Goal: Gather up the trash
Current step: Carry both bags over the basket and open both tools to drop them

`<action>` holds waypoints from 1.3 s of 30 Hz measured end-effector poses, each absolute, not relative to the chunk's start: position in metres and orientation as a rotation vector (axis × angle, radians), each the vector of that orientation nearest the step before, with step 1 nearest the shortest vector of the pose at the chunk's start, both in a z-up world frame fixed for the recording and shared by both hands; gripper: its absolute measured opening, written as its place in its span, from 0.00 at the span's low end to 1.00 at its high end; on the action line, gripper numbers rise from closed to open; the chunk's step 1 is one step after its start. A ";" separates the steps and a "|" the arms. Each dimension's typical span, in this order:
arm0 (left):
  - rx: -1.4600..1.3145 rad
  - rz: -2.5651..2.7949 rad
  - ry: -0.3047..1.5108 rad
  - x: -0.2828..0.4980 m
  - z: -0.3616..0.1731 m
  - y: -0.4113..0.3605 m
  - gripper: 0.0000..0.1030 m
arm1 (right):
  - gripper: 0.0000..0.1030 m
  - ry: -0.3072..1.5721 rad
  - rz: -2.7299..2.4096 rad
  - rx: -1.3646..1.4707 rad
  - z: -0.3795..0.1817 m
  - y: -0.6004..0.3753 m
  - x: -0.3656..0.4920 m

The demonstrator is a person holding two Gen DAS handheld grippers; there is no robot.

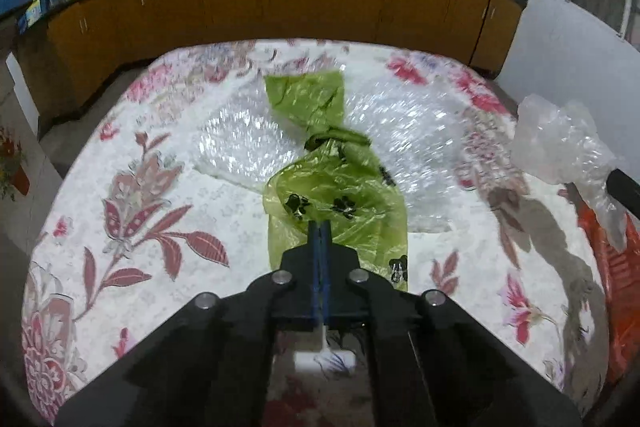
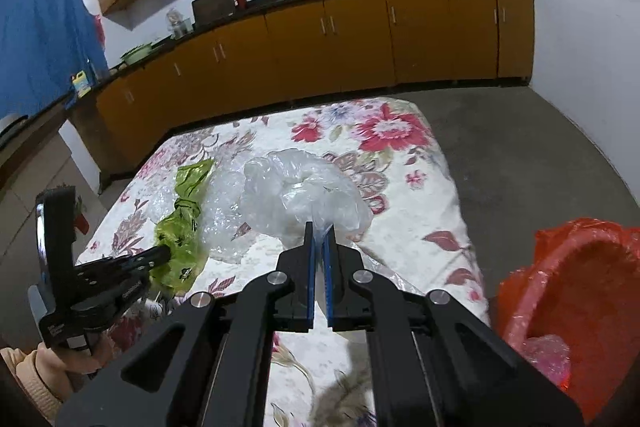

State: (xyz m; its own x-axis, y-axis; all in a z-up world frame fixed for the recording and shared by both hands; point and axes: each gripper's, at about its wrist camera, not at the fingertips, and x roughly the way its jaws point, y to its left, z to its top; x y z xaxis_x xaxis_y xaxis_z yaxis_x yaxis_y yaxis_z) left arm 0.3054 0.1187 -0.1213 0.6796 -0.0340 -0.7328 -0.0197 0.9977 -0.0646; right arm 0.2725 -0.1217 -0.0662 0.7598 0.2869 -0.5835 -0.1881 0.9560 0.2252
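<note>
My left gripper (image 1: 320,225) is shut on a green plastic bag with black paw prints (image 1: 340,187), which lies knotted on the flowered table cover; it also shows in the right wrist view (image 2: 180,247) with the left gripper (image 2: 164,255) at its near end. My right gripper (image 2: 320,227) is shut on a crumpled clear plastic bag (image 2: 296,195) held just above the table; the bag also shows at the right of the left wrist view (image 1: 560,143). Sheets of bubble wrap (image 1: 408,143) lie under the green bag.
A red bin lined with a red plastic bag (image 2: 580,291) stands off the table's right edge, with something pink inside. The flowered table cover (image 1: 140,227) spans the table. Orange kitchen cabinets (image 2: 340,39) run along the far wall across a bare floor.
</note>
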 end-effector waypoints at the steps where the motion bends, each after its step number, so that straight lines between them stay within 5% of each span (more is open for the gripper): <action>1: -0.064 -0.014 0.804 0.300 -0.115 0.117 0.03 | 0.04 0.654 0.254 0.162 -0.064 -0.126 0.270; 19: -0.007 -0.245 0.580 0.234 -0.023 0.037 0.02 | 0.04 0.572 0.118 0.209 -0.034 -0.197 0.212; 39: 0.001 -0.575 0.519 0.189 0.003 -0.103 0.02 | 0.04 0.487 -0.155 0.322 -0.017 -0.304 0.139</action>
